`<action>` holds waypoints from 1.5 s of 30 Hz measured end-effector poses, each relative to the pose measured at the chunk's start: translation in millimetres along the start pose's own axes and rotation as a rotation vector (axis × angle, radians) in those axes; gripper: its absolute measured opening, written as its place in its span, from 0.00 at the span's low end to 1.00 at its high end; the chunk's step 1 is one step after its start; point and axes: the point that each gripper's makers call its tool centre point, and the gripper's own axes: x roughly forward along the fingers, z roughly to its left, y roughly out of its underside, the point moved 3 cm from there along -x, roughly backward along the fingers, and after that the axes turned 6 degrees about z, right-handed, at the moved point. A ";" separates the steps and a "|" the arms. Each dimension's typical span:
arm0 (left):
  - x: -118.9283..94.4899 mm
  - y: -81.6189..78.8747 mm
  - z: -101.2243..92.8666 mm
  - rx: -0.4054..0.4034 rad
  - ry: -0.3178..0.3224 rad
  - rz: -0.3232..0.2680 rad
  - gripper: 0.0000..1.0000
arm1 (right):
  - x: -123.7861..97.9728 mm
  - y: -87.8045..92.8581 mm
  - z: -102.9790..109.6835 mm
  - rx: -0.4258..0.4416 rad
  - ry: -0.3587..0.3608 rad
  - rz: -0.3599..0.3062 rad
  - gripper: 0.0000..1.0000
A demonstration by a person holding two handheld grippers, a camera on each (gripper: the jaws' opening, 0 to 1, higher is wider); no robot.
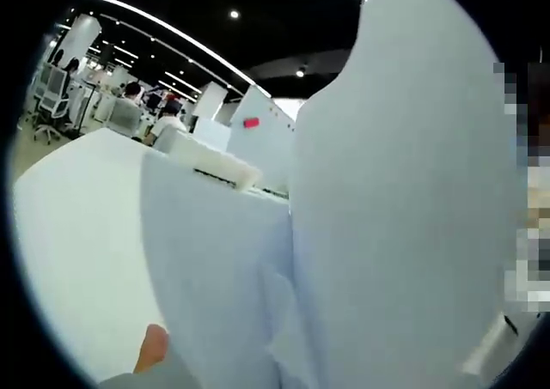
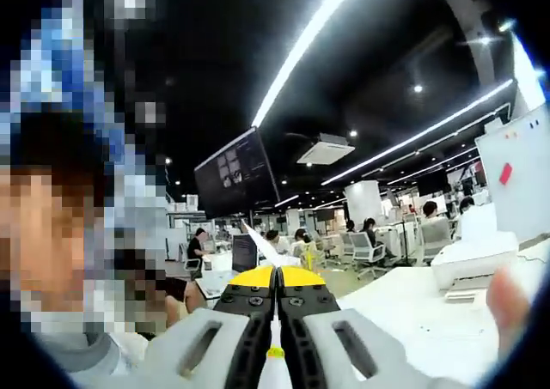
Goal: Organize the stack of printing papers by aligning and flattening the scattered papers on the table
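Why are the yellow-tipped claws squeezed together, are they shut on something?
Shut on paper. In the right gripper view the right gripper has its jaws pressed together, with a thin white sheet of paper sticking out edge-on beyond the tips.

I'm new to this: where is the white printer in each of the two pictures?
Left gripper view: the printer is left of centre, peeking over the big sheets of paper.
Right gripper view: the printer is near the right edge, on the white table.
Shared landmark: the red magnet on the whiteboard behind it.
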 end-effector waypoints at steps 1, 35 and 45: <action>0.8 -0.3 0.3 -0.005 0.002 -0.003 0.06 | -0.2 0.0 -0.1 0.012 -0.004 -0.007 0.00; 15.3 -1.1 -21.5 -0.027 0.107 -0.043 0.06 | 16.1 70.8 -66.8 0.172 0.024 0.019 0.00; 13.2 -5.2 -38.5 -0.001 0.158 -0.061 0.06 | 5.8 83.6 -85.8 0.124 0.112 0.038 0.00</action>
